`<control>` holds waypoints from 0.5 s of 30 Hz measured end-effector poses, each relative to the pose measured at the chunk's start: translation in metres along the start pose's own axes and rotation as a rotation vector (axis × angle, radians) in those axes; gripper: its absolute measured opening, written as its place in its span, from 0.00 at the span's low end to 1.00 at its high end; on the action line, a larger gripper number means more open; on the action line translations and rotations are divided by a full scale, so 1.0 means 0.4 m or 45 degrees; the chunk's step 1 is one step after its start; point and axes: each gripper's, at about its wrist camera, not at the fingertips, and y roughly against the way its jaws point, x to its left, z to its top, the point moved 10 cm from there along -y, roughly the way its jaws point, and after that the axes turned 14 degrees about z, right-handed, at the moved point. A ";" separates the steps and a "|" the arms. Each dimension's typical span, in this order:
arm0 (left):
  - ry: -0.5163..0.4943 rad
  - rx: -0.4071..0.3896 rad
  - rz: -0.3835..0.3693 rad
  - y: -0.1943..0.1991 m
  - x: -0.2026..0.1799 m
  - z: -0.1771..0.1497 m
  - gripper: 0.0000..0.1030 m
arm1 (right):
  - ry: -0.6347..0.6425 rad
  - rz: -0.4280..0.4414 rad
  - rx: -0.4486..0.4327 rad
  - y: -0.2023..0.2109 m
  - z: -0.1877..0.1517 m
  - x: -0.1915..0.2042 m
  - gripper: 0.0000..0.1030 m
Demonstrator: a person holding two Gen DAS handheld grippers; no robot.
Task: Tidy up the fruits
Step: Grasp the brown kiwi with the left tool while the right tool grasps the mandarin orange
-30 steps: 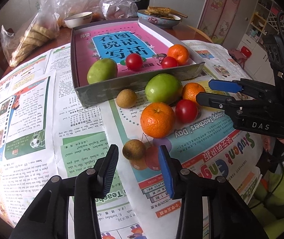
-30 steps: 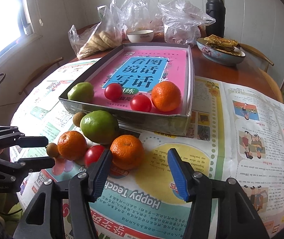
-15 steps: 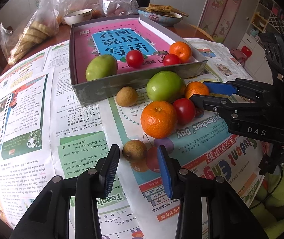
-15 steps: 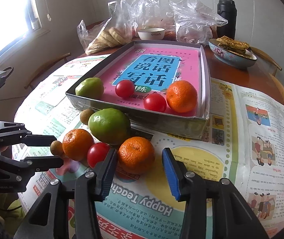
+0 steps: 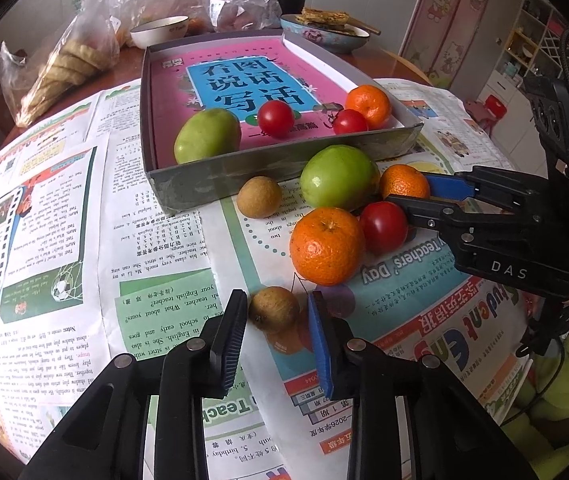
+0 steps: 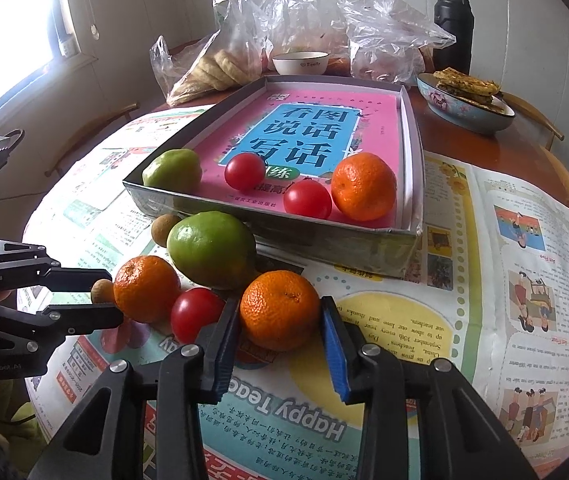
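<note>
My left gripper is closing on a small brown longan on the newspaper, and its pads meet the fruit's sides. My right gripper is closing too, its pads pressed on both sides of a mandarin. Beside that mandarin lie a red tomato, a second mandarin, a big green fruit and another longan. The grey box with a pink book inside holds a green fruit, two tomatoes and a mandarin.
Newspaper covers the near part of the round wooden table. Behind the box stand plastic bags of food, a white bowl, a blue dish of flatbread and a black flask. The table edge curves off on the right.
Both grippers have narrowed. The right one slid forward around the near mandarin and now touches it. The left one stayed over its longan and closed in on it.
</note>
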 end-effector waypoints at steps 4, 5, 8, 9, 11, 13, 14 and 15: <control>-0.008 -0.004 0.005 0.000 -0.001 0.001 0.25 | -0.008 -0.013 -0.006 0.004 0.001 -0.007 0.38; -0.008 -0.005 0.004 0.000 0.000 0.002 0.25 | -0.011 -0.015 -0.007 0.005 0.001 -0.008 0.38; -0.004 -0.006 -0.002 -0.001 0.001 0.003 0.25 | -0.015 -0.017 -0.010 0.006 0.002 -0.010 0.38; -0.004 -0.005 -0.002 0.000 0.001 0.003 0.25 | -0.014 -0.018 -0.010 0.005 0.003 -0.011 0.38; 0.002 -0.006 -0.002 0.000 0.003 0.003 0.25 | -0.015 -0.019 -0.012 0.006 0.004 -0.010 0.38; 0.012 -0.006 0.002 0.000 0.008 0.005 0.25 | -0.015 -0.019 -0.014 0.007 0.004 -0.010 0.38; 0.017 -0.007 0.005 0.002 0.012 0.006 0.25 | -0.016 -0.021 -0.016 0.007 0.004 -0.012 0.38; 0.022 -0.009 0.007 0.003 0.016 0.007 0.25 | -0.016 -0.022 -0.018 0.008 0.004 -0.011 0.38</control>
